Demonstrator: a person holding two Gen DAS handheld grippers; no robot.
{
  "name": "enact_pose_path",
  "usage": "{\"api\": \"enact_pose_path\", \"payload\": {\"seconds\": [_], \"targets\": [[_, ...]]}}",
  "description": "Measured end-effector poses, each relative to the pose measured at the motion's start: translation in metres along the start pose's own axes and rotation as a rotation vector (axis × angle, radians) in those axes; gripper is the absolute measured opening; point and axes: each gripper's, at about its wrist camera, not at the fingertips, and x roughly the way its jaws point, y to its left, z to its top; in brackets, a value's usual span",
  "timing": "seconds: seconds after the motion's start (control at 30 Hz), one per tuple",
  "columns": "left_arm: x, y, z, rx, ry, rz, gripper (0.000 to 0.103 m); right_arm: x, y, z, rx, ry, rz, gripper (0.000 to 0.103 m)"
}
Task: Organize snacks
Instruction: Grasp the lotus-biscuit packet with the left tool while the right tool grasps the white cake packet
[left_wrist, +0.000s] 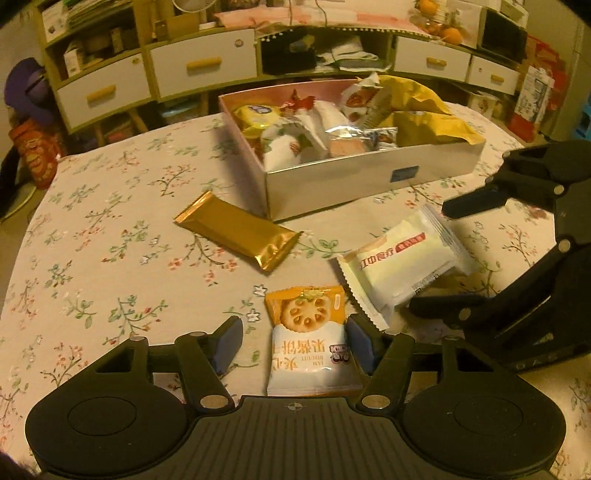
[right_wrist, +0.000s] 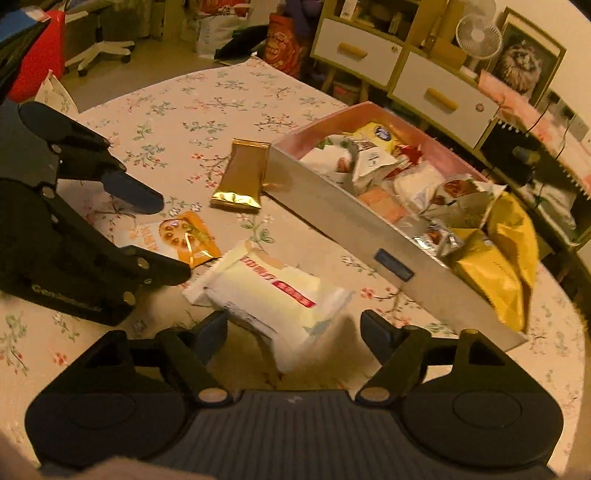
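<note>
My left gripper (left_wrist: 295, 345) stands open around an orange-and-white biscuit packet (left_wrist: 310, 343) lying flat on the floral tablecloth; the right pad is at the packet's edge and the left pad is clear of it. My right gripper (right_wrist: 295, 328) is open over a white packet with a red label (right_wrist: 273, 295), which lies tilted between its fingers. That white packet (left_wrist: 402, 258) lies just right of the biscuit packet (right_wrist: 184, 236). A gold bar (left_wrist: 238, 230) lies beside a silver box (left_wrist: 332, 173) filled with several snacks. Each gripper also appears in the other's view: right gripper (left_wrist: 428, 258), left gripper (right_wrist: 173, 240).
The silver box (right_wrist: 332, 218) stands at the far side of the round table, with a large yellow bag (right_wrist: 495, 258) sticking out of one end. Low cabinets with white drawers (left_wrist: 203, 62) stand behind the table. The table edge (left_wrist: 29, 206) curves away at the left.
</note>
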Motion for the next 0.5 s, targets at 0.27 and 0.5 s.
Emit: {"api": "enact_pose_path", "payload": {"seconds": [0.27, 0.5], "targets": [[-0.002, 0.006, 0.004, -0.021, 0.022, 0.013, 0.040, -0.008, 0.016, 0.008, -0.119, -0.047, -0.003, 0.091], [-0.002, 0.012, 0.003, -0.040, 0.032, 0.008, 0.040, 0.010, 0.020, 0.021, -0.248, -0.017, 0.000, 0.078]]}}
